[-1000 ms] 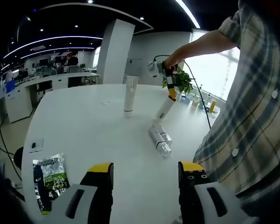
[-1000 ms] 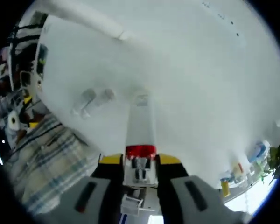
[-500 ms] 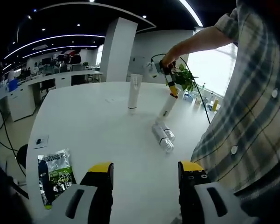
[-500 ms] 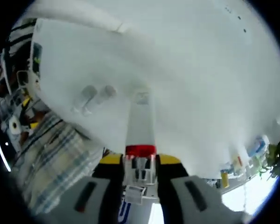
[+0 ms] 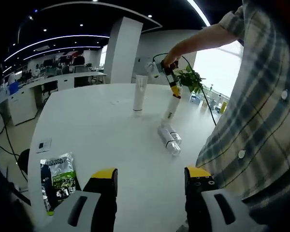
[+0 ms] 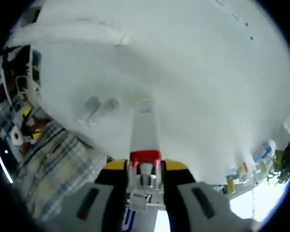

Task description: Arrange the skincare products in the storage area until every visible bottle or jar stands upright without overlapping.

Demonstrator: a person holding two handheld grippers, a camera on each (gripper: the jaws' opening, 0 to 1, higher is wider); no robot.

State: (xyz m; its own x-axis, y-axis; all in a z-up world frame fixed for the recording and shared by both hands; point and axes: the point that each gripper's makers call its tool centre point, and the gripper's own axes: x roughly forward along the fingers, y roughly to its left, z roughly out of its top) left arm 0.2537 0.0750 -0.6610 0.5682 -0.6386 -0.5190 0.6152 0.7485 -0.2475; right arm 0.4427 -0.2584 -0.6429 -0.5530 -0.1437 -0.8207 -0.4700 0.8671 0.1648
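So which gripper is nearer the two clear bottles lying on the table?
Right. The right gripper holds a white tube tilted just beyond the clear bottles. The left gripper hangs open at the table's near edge, farther off.

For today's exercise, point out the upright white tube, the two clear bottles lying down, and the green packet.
upright white tube (image 5: 140, 93), left gripper view, mid body.
two clear bottles (image 5: 168, 138), left gripper view, where they touch.
green packet (image 5: 63, 177), left gripper view, printed front.
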